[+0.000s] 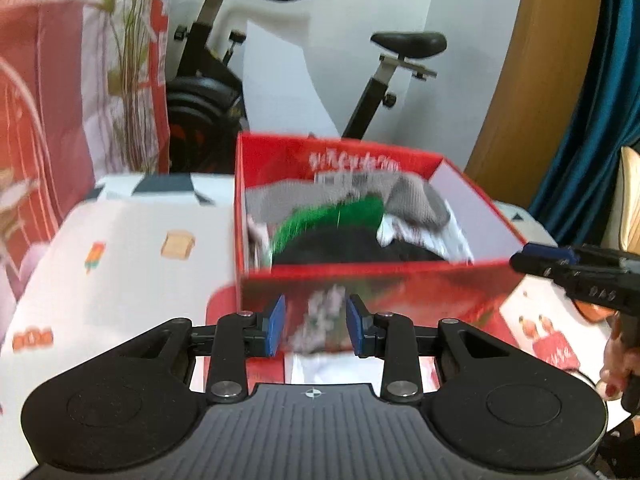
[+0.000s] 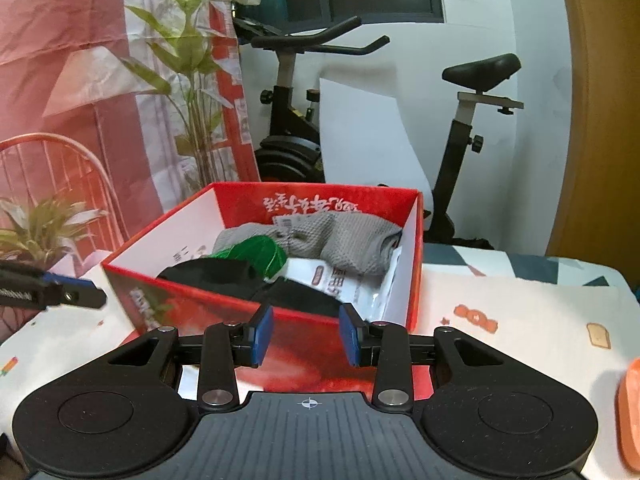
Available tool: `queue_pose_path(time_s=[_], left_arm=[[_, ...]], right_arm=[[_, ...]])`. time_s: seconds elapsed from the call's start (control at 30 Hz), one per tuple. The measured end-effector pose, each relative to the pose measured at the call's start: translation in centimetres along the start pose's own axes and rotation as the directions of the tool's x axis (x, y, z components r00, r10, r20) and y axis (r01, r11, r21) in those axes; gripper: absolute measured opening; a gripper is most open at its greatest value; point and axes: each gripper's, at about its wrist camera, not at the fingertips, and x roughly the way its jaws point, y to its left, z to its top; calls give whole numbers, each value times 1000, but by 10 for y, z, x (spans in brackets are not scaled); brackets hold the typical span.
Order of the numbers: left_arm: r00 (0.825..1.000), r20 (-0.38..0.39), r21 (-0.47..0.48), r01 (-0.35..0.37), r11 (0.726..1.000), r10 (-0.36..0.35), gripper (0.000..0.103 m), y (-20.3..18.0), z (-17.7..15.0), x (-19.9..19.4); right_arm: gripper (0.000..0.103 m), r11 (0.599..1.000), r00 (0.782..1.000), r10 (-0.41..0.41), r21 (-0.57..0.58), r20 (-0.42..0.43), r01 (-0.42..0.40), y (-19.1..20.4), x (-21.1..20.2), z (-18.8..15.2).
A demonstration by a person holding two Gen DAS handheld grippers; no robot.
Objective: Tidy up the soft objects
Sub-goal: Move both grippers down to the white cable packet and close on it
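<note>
- Just past both sets of fingertips, on a table covered with a white patterned cloth point(image 2: 520, 312), stands an open red box point(image 2: 224, 308) with white inner walls.
- Inside the box lie the soft things: a grey knitted cloth point(image 2: 344, 240) toward the far wall, a green piece point(image 2: 260, 252) in the middle, a black cloth point(image 2: 216, 276) nearest the fingers, and a white printed packet point(image 2: 340, 280) beside the black cloth on the right.
- The right gripper point(image 2: 306, 334) points forward and slopes downward at the box's near wall; its blue pads point(image 2: 262, 334) stand apart with nothing between them, short of the box rim.
- The left gripper point(image 1: 316, 326) slopes down in the same manner, its blue pads point(image 1: 276, 326) parted and empty, the red near wall of the box showing through the gap; this view is blurred.
- In the left view the right gripper's tip comes in from the right edge, beside the box's right corner, with a person's hand point(image 1: 616, 368) on its handle below.
- In the right view the left gripper's tip shows at the left edge, beside the box's left corner.
- Behind the box stand an exercise bike point(image 2: 296, 128) and a leafy plant point(image 2: 192, 80).
</note>
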Motion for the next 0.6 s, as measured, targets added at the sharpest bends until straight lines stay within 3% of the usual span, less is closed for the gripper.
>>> queue_pose_path(time_s=[0.33, 0.43, 0.6], left_arm=[[996, -88, -72, -39, 997, 33, 35, 15, -46, 10], [993, -102, -93, -67, 993, 58, 35, 22, -56, 15], [989, -129, -143, -86, 986, 67, 26, 30, -70, 23]], right_arm=[[34, 997, 997, 67, -22, -48, -68, 12, -14, -17], [34, 996, 993, 88, -21, -83, -90, 14, -9, -25], [34, 989, 972, 143, -15, -189, -148, 17, 14, -45]])
